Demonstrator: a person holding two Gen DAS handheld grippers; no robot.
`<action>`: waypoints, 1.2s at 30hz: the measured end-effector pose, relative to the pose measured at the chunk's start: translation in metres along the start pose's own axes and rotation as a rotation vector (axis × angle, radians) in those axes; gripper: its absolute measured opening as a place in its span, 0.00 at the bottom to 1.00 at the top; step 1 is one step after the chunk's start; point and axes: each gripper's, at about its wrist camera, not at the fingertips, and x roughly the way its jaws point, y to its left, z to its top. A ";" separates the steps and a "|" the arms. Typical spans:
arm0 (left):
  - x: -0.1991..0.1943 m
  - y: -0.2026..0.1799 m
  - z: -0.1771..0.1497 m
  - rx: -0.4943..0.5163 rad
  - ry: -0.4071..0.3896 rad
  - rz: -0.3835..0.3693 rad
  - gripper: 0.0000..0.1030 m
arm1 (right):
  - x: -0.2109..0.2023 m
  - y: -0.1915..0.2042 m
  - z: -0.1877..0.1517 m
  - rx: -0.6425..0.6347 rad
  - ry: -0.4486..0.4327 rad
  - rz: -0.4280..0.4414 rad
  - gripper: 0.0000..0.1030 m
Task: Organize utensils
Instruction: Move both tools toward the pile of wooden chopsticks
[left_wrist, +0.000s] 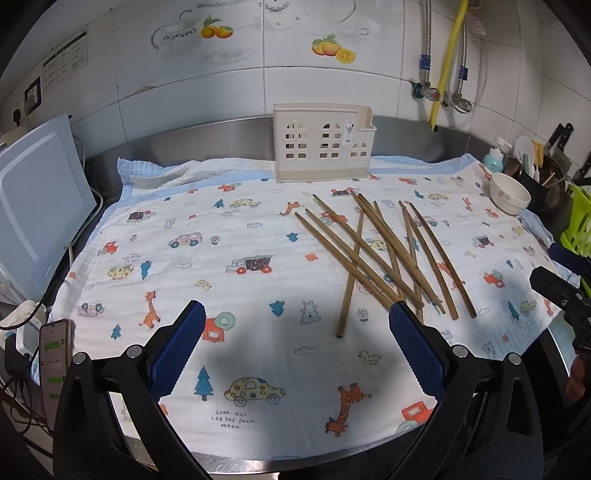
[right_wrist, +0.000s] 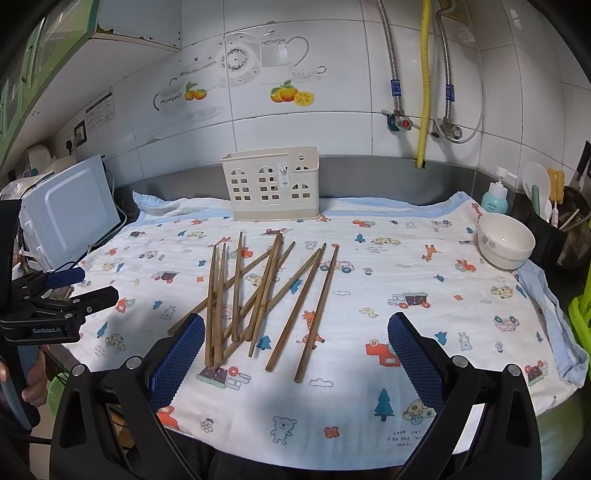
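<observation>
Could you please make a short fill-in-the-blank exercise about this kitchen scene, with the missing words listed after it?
1. The wooden chopsticks lie scattered on the printed ____.
2. The cream utensil holder with window-shaped holes stands ____ at the back.
3. The white bowl sits to the ____ of the chopsticks.
4. The fingers of the right gripper are ____ and hold nothing.

Missing words: cloth; upright; right; open

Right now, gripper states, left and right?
Left gripper: jaws open, holding nothing.
Right gripper: jaws open, holding nothing, above the chopsticks.
</observation>
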 end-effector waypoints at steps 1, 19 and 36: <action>0.000 0.000 0.000 -0.001 0.002 0.000 0.95 | 0.000 0.000 -0.001 0.000 -0.001 0.001 0.93; 0.005 0.005 0.003 -0.027 0.001 0.008 0.94 | 0.011 0.002 -0.001 -0.003 0.029 0.036 0.78; 0.033 0.007 -0.002 -0.093 0.059 -0.026 0.81 | 0.058 0.013 -0.009 -0.020 0.132 0.103 0.50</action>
